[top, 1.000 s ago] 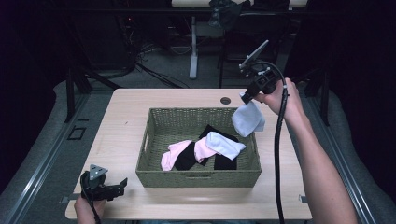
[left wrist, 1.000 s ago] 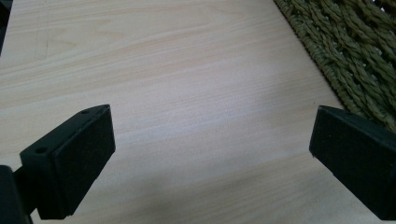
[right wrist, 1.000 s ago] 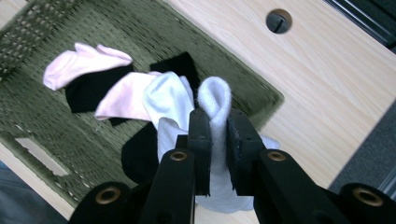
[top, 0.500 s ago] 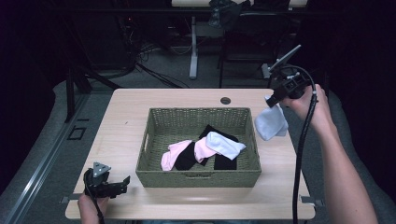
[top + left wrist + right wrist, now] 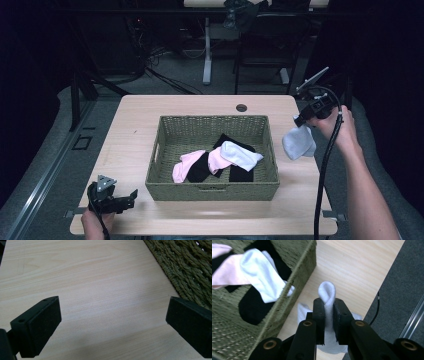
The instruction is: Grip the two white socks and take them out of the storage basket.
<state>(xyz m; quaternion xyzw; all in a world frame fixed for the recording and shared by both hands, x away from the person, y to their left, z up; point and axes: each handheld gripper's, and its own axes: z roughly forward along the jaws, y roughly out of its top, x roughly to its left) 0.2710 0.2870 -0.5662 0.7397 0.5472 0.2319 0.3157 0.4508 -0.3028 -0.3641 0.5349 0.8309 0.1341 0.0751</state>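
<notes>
A: What is likely going wrong here?

B: The left tool [image 5: 131,196] is resting on the worktop [image 5: 135,125] with jaws apart, so nothing there. The right tool [image 5: 298,120] is clamping a white sock [image 5: 299,142] by a thin fold; that could slip.

A: Where is the sock hanging?

B: Below that tool, over the worktop's right edge, just beside the basket [image 5: 165,165]. It could be dropping to the floor [image 5: 395,200].

One basket [image 5: 159,145], two white socks [image 5: 299,142], pink socks [image 5: 184,167], black socks [image 5: 240,172]
</notes>
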